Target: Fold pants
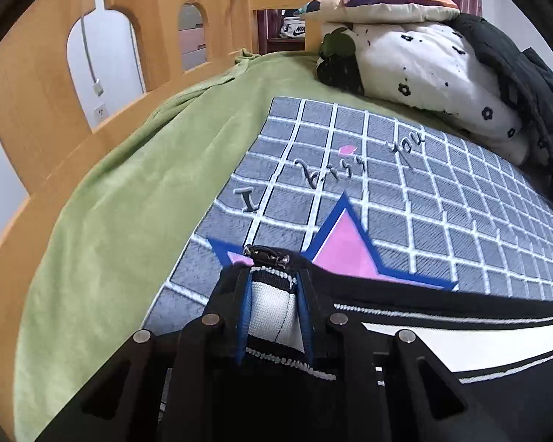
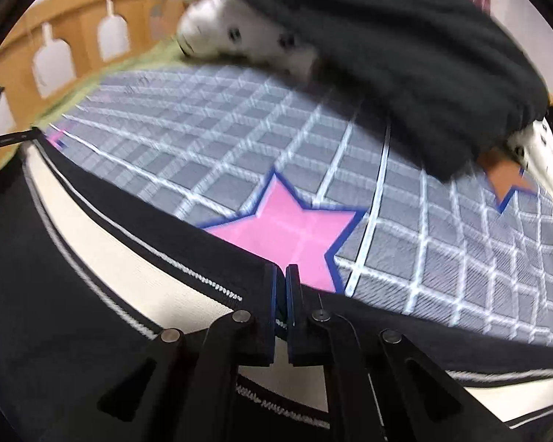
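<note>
Black pants (image 1: 461, 305) pinched in both claws (left (image 1: 272, 287), right (image 2: 281, 294)), quilt pile (image 1: 424, 73) beyond on grey blanket (image 1: 442, 202).

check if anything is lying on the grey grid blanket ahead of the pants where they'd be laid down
Nothing visible does nearby. Both hand-held grippers, left and right, pinch the pants, and the grid blanket ahead is bare. Only the pillow and dark garment sit at its far edge.

right wrist view motion-blurred | pants (image 2: 103, 243) cut off at frame bottom | quilt (image 2: 239, 37) smeared
</note>
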Action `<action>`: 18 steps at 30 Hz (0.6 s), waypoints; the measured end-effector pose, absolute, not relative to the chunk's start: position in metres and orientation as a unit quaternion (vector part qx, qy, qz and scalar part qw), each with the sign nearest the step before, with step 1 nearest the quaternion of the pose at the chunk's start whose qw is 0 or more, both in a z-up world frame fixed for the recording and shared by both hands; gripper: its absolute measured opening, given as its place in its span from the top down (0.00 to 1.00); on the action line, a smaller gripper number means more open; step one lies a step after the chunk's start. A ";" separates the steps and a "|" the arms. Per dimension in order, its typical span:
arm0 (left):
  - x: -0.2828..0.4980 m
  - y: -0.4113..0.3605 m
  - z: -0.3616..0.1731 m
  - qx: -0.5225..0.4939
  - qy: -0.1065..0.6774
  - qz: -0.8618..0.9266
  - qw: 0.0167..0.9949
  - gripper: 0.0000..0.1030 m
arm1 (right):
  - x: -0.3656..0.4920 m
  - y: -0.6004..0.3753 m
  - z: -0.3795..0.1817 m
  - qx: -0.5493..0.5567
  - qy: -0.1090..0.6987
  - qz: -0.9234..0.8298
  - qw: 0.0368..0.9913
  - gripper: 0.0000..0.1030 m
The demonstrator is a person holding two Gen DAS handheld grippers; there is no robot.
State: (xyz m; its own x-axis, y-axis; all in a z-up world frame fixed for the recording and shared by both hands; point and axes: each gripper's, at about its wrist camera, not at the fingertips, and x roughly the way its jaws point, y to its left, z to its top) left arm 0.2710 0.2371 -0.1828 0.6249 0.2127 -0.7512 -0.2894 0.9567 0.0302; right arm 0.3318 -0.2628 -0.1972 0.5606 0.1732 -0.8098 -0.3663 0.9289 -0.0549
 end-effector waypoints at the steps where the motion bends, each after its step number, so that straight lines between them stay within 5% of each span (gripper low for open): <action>1: 0.270 0.235 -0.182 -0.038 0.408 0.144 0.901 0.73 | 0.331 -0.260 -0.197 -0.113 0.432 0.146 0.883 0.92; 4: 0.270 0.232 -0.176 -0.025 0.413 0.152 0.898 0.67 | 0.334 -0.265 -0.186 -0.103 0.435 0.141 0.883 0.81; 8: 0.262 0.225 -0.163 -0.021 0.401 0.152 0.903 0.43 | 0.324 -0.295 -0.166 -0.088 0.419 0.124 0.895 0.67; 18: 0.250 0.196 -0.147 0.008 0.384 0.133 0.914 0.39 | 0.335 -0.315 -0.196 -0.087 0.436 0.049 0.894 0.67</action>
State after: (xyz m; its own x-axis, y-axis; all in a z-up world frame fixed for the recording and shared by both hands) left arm 0.2504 0.1957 -0.1472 0.6700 0.2501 -0.6990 -0.2375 0.9643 0.1174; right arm 0.3348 -0.3152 -0.1964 0.6144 0.0122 -0.7889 -0.1635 0.9801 -0.1122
